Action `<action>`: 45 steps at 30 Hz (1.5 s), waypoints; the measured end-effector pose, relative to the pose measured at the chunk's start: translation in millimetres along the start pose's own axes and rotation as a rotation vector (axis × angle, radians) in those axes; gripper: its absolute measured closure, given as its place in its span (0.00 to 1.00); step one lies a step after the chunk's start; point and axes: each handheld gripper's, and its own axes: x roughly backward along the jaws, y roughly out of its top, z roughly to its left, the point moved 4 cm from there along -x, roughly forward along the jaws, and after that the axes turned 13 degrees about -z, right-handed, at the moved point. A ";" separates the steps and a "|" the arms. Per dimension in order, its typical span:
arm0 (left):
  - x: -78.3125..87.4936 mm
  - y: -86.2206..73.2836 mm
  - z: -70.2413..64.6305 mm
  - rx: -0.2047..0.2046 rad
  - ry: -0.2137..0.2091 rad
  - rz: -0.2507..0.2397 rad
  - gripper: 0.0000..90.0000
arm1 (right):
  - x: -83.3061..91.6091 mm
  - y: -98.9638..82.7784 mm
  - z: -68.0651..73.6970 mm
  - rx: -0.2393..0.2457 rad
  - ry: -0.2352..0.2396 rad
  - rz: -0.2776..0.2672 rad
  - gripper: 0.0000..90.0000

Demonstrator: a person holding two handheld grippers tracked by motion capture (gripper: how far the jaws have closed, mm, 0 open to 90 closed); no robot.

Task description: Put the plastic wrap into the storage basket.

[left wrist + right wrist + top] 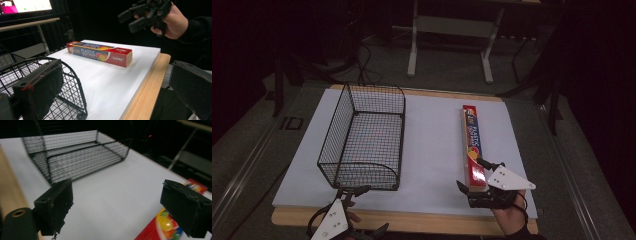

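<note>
A black wire basket (374,86) stands on the left half of a white board (432,145). A long red plastic-wrap box (473,140) lies lengthwise on the right half. My right gripper (472,174) is open at the box's near end, one jaw on each side of it and apart from it. The right gripper view shows its wide-open jaws (121,205), the box (170,227) under the right one and the basket (75,157) beyond. My left gripper (352,190) is open just in front of the basket's near end. Its own view (115,87) shows the basket's rounded end (72,82) and the box (100,53).
The white board rests on a wooden tabletop whose edge (412,220) runs along the near side. A hand holds the right gripper (140,16) in the air in the left gripper view. A metal table frame (452,30) and cables stand on the dark floor behind.
</note>
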 end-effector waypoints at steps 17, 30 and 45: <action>-1.1 0.1 -3.8 -0.002 -0.016 0.007 0.00 | -32.3 17.5 -39.8 0.049 -0.142 -0.018 0.12; -0.8 0.3 -3.6 0.003 -0.018 0.007 0.00 | -62.2 7.1 -83.6 -0.039 -0.271 0.095 0.12; -1.0 0.0 -3.8 0.008 -0.022 0.014 0.00 | -94.5 -14.1 -113.0 -0.237 -0.372 0.303 0.11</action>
